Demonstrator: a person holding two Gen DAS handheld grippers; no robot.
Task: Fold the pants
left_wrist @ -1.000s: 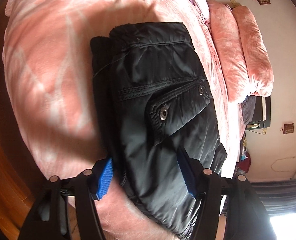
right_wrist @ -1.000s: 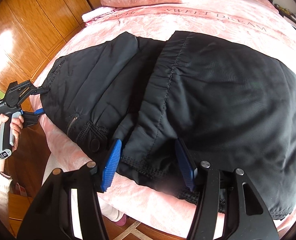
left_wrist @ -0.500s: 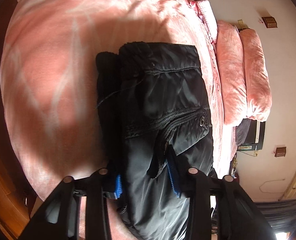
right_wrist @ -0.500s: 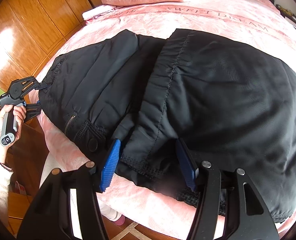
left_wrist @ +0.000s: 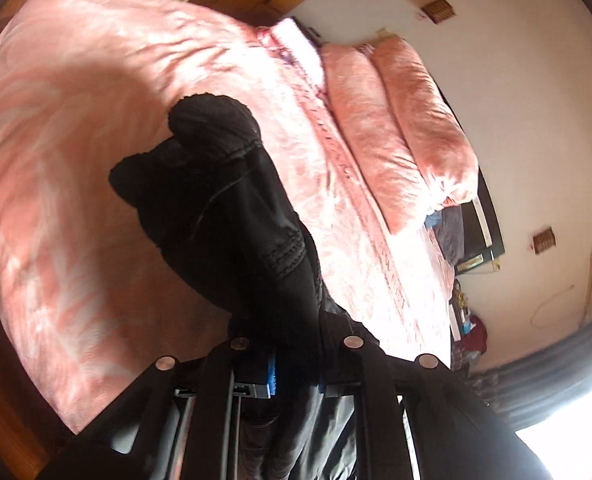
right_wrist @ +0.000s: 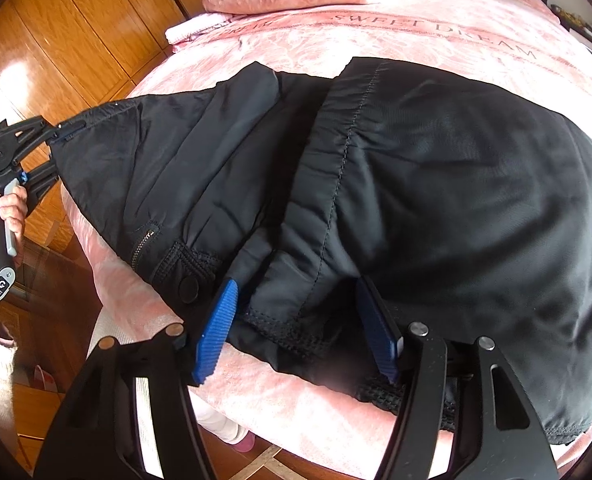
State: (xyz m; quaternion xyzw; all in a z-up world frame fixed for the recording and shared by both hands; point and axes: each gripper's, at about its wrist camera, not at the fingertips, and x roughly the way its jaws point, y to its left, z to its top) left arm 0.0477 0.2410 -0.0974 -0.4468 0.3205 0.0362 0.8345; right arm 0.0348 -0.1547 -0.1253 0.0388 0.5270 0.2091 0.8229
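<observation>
Black pants [right_wrist: 435, 184] lie folded on the pink bed. My left gripper [left_wrist: 294, 376] is shut on the pants' edge [left_wrist: 232, 216] and lifts it off the bedspread; the cloth bunches up in front of its camera. In the right wrist view the left gripper [right_wrist: 54, 142] holds the pants' far left corner, pulled taut. My right gripper [right_wrist: 299, 328] is open, its blue pads on either side of the pants' near hem [right_wrist: 292, 332], without pinching it.
The pink bedspread [right_wrist: 415, 20] covers the bed, with pink pillows [left_wrist: 395, 128] stacked at its head. A wooden wardrobe [right_wrist: 68, 36] stands to the left. The bed's near edge drops to the floor [right_wrist: 264, 460].
My left gripper closed on the pants' edge and lifted it, stretching the cloth up and to the left. The right gripper stayed open at the hem.
</observation>
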